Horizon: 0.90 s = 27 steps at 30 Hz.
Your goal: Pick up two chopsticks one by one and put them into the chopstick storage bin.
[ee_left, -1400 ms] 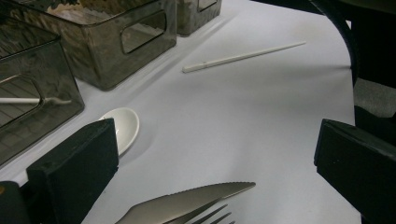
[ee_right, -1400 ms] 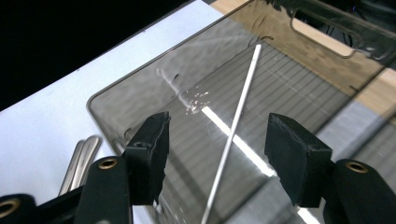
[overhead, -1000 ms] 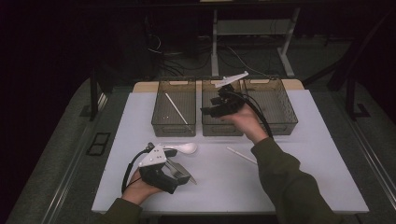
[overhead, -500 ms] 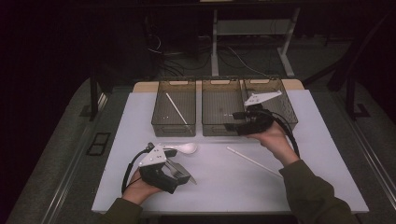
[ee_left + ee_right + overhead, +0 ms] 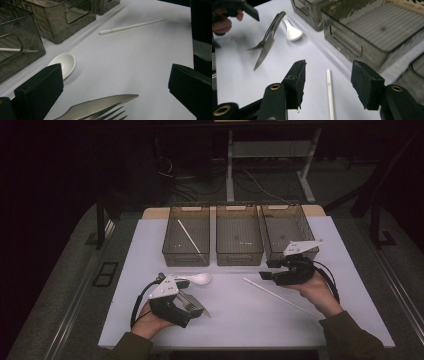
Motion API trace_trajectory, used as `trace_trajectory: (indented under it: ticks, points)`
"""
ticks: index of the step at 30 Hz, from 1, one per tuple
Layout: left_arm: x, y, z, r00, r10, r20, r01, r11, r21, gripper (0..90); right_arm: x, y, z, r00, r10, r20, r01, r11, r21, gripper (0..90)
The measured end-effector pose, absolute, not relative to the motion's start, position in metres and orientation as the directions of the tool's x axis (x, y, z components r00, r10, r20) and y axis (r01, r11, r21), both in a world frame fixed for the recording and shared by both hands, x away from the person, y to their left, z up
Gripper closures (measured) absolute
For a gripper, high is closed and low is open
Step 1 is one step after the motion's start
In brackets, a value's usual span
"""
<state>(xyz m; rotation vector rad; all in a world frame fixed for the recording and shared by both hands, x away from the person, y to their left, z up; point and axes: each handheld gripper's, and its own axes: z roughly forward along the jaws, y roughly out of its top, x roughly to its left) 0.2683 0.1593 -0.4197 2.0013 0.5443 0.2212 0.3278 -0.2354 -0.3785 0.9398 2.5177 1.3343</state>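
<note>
Two grippers: both are working over a white surface, one in each of the person's hands.
Right gripper: it is hovering at about 3 o'clock on the surface, just in front of the right bin, pointing toward 9 o'clock.
Right jaws: they are standing apart and have just been closing; in the right gripper view the white stick is lying on the surface below and between them, not pressed by either pad.
White stick: it is lying flat at about 4 o'clock from the surface's middle, its near end just beside the right gripper's jaws, running away toward 4 o'clock.
Left gripper: it is resting at about 7 o'clock, held low over the surface.
Left jaws: they are standing wide apart, clamped on nothing; a knife and a fork are lying between them.
Spoon: it is lying just at 12 o'clock of the left gripper.
Three bins: they are sitting side by side at 12 o'clock; the left bin is holding another white stick, the middle bin is standing between the other two.
</note>
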Motion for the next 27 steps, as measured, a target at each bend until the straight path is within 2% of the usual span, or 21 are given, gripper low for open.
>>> trace_trajectory:
  ticks: [15, 27]
  points:
    - [0.267, 0.159, -0.420, 0.882, 0.466, -0.073, 0.282, -0.397, 0.873, 0.0, 0.290, -0.282, -0.408, -0.783, 0.605, 0.143, 0.489, 0.459, 0.741, 64.8]
    - [0.267, 0.159, -0.420, 0.883, 0.465, -0.071, 0.281, -0.400, 0.872, 0.0, 0.282, -0.291, -0.436, -0.775, 0.616, 0.141, 0.527, 0.508, 0.681, 76.5]
